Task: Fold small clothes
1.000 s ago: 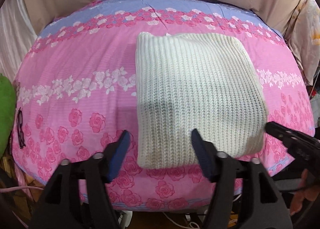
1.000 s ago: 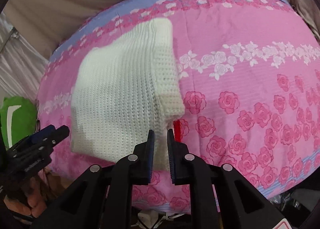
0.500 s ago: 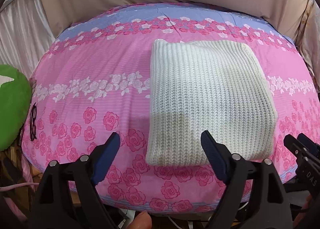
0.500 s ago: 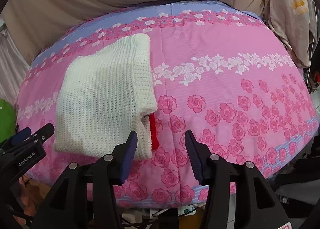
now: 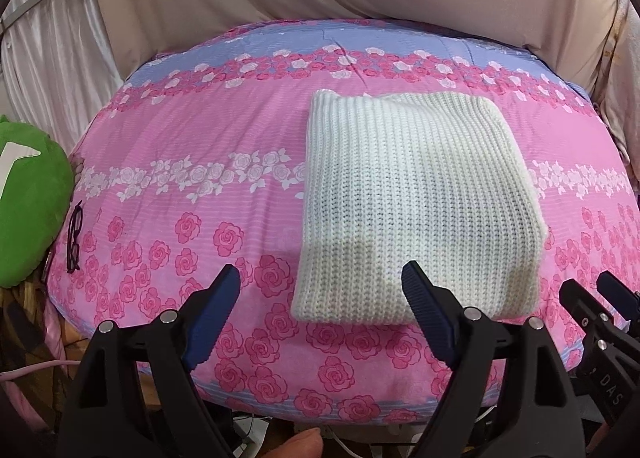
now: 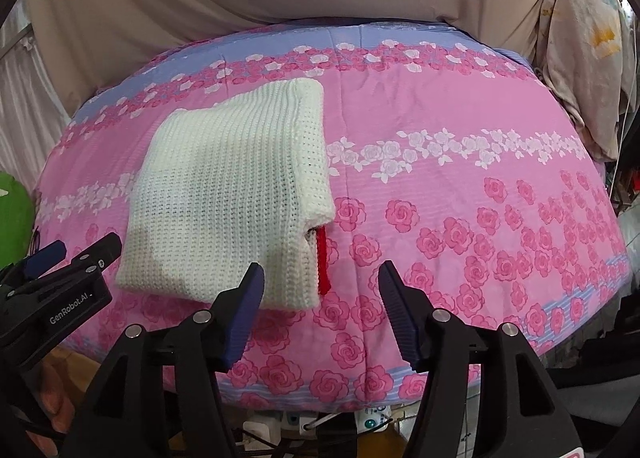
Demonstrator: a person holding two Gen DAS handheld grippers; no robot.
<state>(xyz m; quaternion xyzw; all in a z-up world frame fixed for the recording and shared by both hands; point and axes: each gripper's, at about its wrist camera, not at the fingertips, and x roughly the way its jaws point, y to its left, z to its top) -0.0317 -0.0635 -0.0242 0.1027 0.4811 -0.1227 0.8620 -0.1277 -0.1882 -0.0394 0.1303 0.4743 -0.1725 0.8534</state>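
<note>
A folded sweater (image 5: 416,213) lies on a rose-print bedspread (image 5: 180,145), glasses (image 5: 74,238) near a green cushion (image 5: 28,201). Both claws, left (image 5: 320,294) and right (image 6: 320,290), gape empty; only the right view shows red trim (image 6: 322,262).

Your sweater (image 5: 416,201) is chunky ribbed knit, matt and rough; the bedcover (image 5: 192,145) beneath is smooth printed cloth; your jaws carry ridged blue pads (image 6: 244,310).

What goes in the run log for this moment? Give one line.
left tongs: open, empty | right tongs: open, empty | white knit garment: folded, flat on floral bedspread | red strip: showing at fold
</note>
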